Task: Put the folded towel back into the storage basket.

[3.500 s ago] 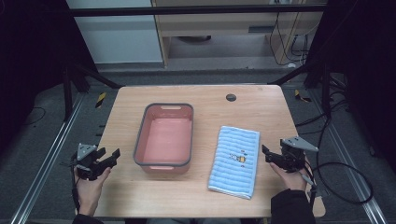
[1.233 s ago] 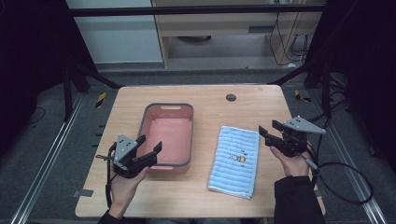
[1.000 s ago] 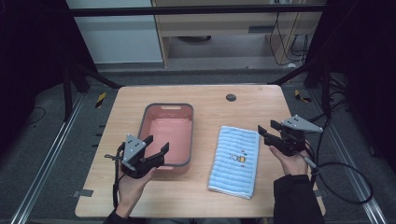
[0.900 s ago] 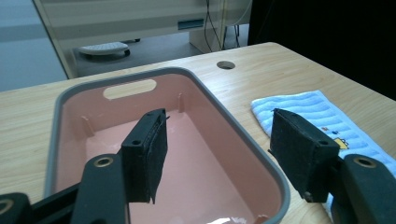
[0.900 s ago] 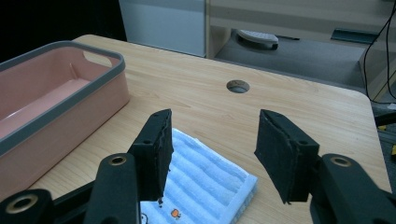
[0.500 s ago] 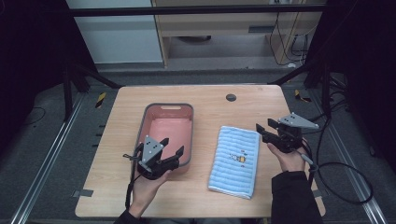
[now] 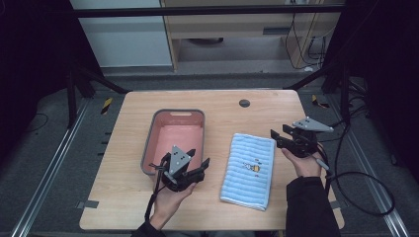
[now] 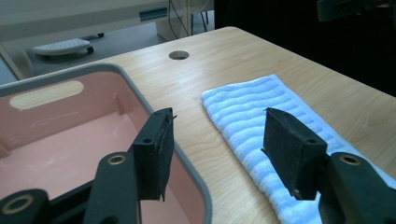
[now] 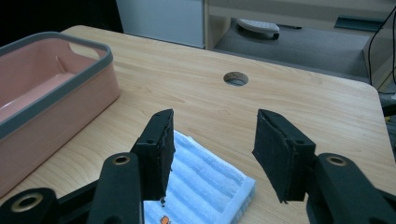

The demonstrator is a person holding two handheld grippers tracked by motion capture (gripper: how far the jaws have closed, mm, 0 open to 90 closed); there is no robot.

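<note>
Lying folded and ungrasped on the tabletop [image 7: 123,148], the towel [image 7: 248,170] sits outside the empty basin [image 7: 174,140], both grippers' jaws gaping.

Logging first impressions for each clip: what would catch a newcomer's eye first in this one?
Probably the pink basin with its grey rim, empty, left of the table's middle, and the folded blue striped towel lying flat to its right. Next come the two hand-held grippers, both open and holding nothing: the left gripper hangs over the basin's near right corner, and the right gripper hovers at the towel's far right corner.
</note>
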